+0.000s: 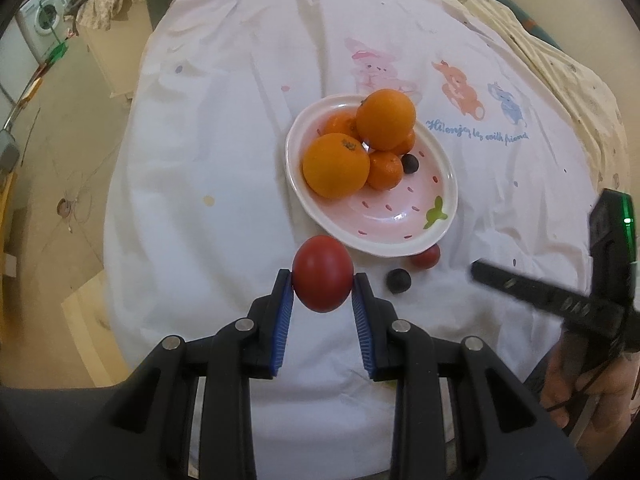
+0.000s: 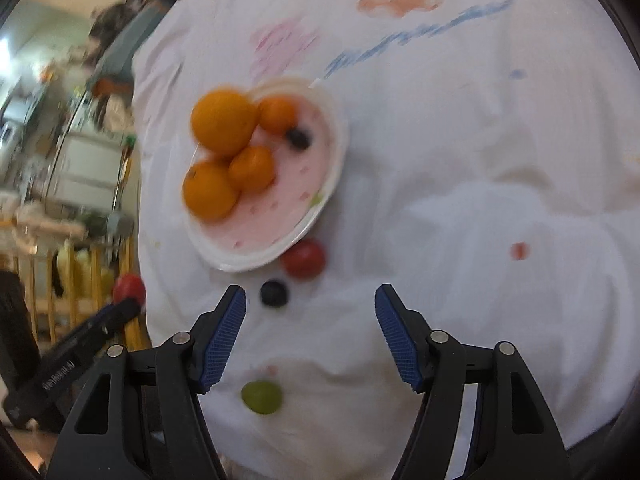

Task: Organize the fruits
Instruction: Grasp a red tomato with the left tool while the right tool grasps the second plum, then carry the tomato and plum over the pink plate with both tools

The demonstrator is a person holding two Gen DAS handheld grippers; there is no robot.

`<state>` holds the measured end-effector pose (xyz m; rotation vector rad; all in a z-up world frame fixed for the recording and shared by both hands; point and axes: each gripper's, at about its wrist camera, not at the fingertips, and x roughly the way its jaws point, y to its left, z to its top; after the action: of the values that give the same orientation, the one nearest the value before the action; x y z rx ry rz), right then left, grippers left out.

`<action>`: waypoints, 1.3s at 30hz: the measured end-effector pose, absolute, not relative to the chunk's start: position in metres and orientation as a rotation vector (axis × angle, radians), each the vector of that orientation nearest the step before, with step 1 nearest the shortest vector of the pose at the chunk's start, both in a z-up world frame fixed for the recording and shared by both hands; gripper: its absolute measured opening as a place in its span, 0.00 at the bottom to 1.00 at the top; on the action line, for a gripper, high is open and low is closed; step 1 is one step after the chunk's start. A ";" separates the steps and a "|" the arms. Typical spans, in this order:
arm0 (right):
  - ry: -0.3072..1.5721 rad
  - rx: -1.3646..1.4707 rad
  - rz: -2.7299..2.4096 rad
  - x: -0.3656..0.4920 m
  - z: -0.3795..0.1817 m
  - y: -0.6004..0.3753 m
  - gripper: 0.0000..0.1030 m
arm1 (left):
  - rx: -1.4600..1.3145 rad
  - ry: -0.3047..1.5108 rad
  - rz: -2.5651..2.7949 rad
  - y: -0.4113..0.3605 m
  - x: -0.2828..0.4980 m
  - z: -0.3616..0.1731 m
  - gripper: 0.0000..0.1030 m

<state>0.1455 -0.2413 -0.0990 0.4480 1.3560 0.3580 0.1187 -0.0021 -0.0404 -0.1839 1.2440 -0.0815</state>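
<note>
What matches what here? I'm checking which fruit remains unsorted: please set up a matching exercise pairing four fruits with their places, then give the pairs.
Things:
1. large red tomato
2. small green grape
3. big round orange
4. small red cherry tomato

Places:
A. stacked on the other fruit in the pink ceramic plate
B. on the white cloth, against the plate's near rim
C. clamped in the left gripper
D. on the cloth between the open right gripper fingers

Pairs: 1-C, 2-D, 3-A, 4-B
</note>
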 end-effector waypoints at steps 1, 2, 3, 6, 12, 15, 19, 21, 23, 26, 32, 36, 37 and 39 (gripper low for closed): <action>1.368 0.425 0.379 0.146 -0.102 -0.233 0.60 | -0.181 1.242 -0.082 -0.003 0.119 -0.040 0.25; 1.377 0.396 0.398 0.147 -0.104 -0.224 0.54 | -0.181 1.243 -0.083 -0.004 0.120 -0.041 0.25; 1.384 0.366 0.414 0.148 -0.106 -0.215 0.50 | -0.182 1.245 -0.086 -0.004 0.120 -0.041 0.25; 1.402 0.326 0.446 0.151 -0.115 -0.197 0.43 | -0.193 1.247 -0.088 -0.004 0.120 -0.040 0.25; 1.443 0.264 0.432 0.156 -0.137 -0.175 0.34 | -0.194 1.244 -0.084 -0.001 0.121 -0.040 0.25; 1.425 0.227 0.427 0.157 -0.138 -0.171 0.32 | -0.194 1.251 -0.083 0.000 0.122 -0.043 0.25; 1.415 0.209 0.422 0.156 -0.137 -0.172 0.24 | -0.186 1.260 -0.079 -0.001 0.123 -0.045 0.25; 1.416 0.210 0.427 0.155 -0.137 -0.171 0.23 | -0.179 1.258 -0.075 -0.001 0.123 -0.046 0.25; 1.414 0.207 0.429 0.153 -0.135 -0.173 0.23 | -0.173 1.258 -0.066 0.000 0.124 -0.048 0.25; 1.417 0.242 0.441 0.149 -0.131 -0.175 0.23 | -0.178 1.259 -0.051 0.004 0.125 -0.051 0.25; 1.387 0.295 0.468 0.136 -0.109 -0.189 0.23 | -0.191 1.253 -0.036 0.008 0.125 -0.052 0.25; 1.352 0.348 0.478 0.137 -0.093 -0.203 0.23 | -0.190 1.244 -0.030 0.010 0.125 -0.051 0.25; 1.337 0.354 0.476 0.138 -0.087 -0.207 0.23 | -0.193 1.241 -0.028 0.011 0.125 -0.050 0.25; 1.319 0.376 0.476 0.142 -0.080 -0.211 0.23 | -0.199 1.240 -0.018 0.014 0.127 -0.051 0.25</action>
<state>0.1425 -0.2114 -0.0796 0.3757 1.3189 0.4760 0.1267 0.0141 -0.0505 -0.1995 1.2401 -0.0175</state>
